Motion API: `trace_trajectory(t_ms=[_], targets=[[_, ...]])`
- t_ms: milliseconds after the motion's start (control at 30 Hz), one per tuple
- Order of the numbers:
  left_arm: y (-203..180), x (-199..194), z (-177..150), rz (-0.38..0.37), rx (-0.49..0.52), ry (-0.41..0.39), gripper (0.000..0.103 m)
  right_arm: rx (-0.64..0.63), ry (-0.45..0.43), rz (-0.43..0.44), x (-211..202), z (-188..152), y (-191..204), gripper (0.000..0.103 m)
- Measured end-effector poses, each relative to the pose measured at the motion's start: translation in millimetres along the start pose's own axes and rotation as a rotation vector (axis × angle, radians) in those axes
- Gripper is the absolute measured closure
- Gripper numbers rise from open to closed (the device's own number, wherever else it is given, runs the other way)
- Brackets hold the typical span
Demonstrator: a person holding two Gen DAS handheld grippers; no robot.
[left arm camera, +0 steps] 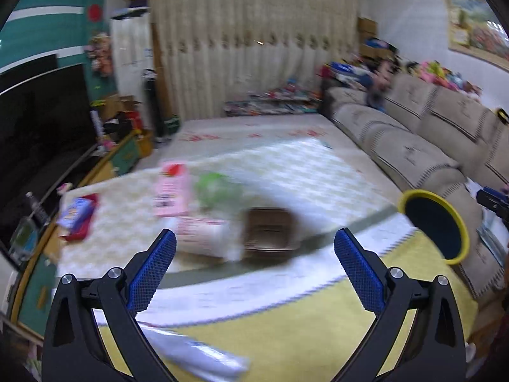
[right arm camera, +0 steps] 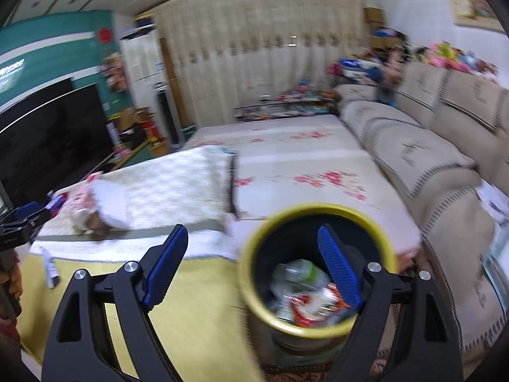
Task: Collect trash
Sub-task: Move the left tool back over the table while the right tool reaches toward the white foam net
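Packets (left arm camera: pixel 171 191) litter the mat (left arm camera: pixel 286 172) beside the sofa (left arm camera: pixel 413 146).

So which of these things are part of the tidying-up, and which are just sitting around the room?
Part of the job:
- yellow-rimmed bin, already holding wrappers
- pink carton
- green bag
- red and blue packet
- silver wrapper

Just lying about:
- sofa
- television
- curtains
- framed picture

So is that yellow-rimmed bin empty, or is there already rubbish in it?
Partly filled. The right wrist view looks down into the bin, and crumpled wrappers and packets lie at the bottom, well below the rim.
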State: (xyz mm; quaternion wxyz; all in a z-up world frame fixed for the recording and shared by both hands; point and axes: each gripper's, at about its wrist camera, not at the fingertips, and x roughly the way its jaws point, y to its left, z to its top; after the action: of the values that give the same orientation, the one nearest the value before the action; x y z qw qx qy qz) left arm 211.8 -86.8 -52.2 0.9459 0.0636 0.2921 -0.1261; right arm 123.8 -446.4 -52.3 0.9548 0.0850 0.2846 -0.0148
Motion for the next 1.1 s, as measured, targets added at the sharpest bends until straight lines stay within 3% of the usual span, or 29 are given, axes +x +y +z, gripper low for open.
trace_trajectory(t_ms=[167,300,467,633,767,1033,1100], targets=[[73,-2,-5,0.135,-0.04,-0.065,0.005,-0.112,0.018,0.112,29,21,78,0.023],[131,3,-11,0.247,-0.13,-0.102,0.005,-0.212,0.041,0.202,52,24,136,0.023],[175,6,-31,0.28,-0.254,-0.119,0.005,-0.334,0.081,0.321,70,9,201,0.023],[189,9,-37,0.303,-0.296,-0.113,0.005,-0.341,0.089,0.254,100,2,222,0.025],[183,9,-37,0.301,-0.295,-0.115,0.005,-0.29,0.136,0.223,127,11,211,0.039],[163,11,-37,0.294,-0.24,-0.102,0.005,-0.357,0.16,0.166,152,11,215,0.046],[161,12,-37,0.289,-0.238,-0.1,0.005,-0.356,0.162,0.158,157,11,213,0.053]])
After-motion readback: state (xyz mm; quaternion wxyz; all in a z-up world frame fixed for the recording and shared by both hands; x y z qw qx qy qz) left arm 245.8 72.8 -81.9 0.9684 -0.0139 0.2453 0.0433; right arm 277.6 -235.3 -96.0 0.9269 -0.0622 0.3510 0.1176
